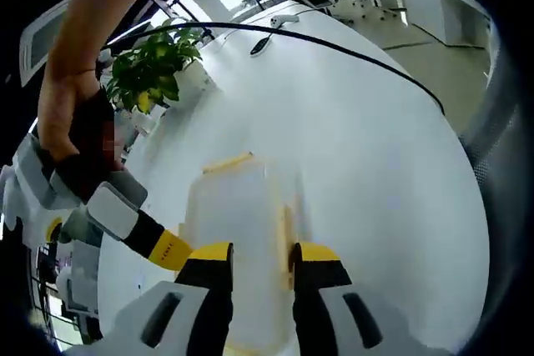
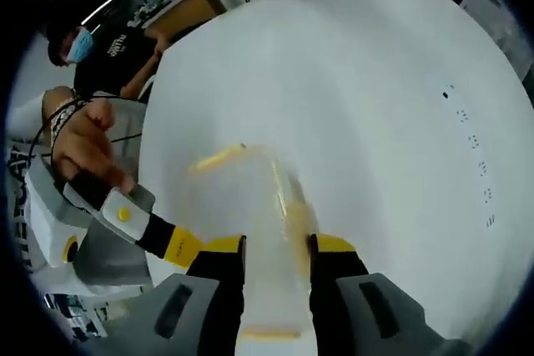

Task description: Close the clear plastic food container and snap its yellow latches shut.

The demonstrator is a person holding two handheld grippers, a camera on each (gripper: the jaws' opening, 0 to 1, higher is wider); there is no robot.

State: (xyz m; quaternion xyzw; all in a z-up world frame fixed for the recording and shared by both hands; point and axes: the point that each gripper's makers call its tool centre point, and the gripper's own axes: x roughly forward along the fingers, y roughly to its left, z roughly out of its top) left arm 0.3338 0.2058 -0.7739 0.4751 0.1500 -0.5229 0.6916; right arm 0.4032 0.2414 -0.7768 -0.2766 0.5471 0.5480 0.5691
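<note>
The clear plastic container (image 1: 238,206) lies on the white table, just beyond and partly under my left gripper (image 1: 263,260). Its jaws stand open with a narrow gap over the lid. One yellow latch (image 1: 227,162) marks the far edge and another (image 1: 288,227) runs along the right side by my right jaw tip. The right gripper (image 2: 278,248) also hangs open over the container (image 2: 242,198), with yellow latches at the far edge (image 2: 215,157), the right side (image 2: 294,206) and the near end (image 2: 267,335). In each view the other gripper (image 1: 158,243) (image 2: 171,243) reaches in from the left to the container's side.
The round white table (image 1: 375,164) spreads wide to the right. A potted green plant (image 1: 154,68) stands at its far left, and a black cable (image 1: 350,52) crosses the far side. A person in a black shirt (image 2: 117,56) is beyond the table edge.
</note>
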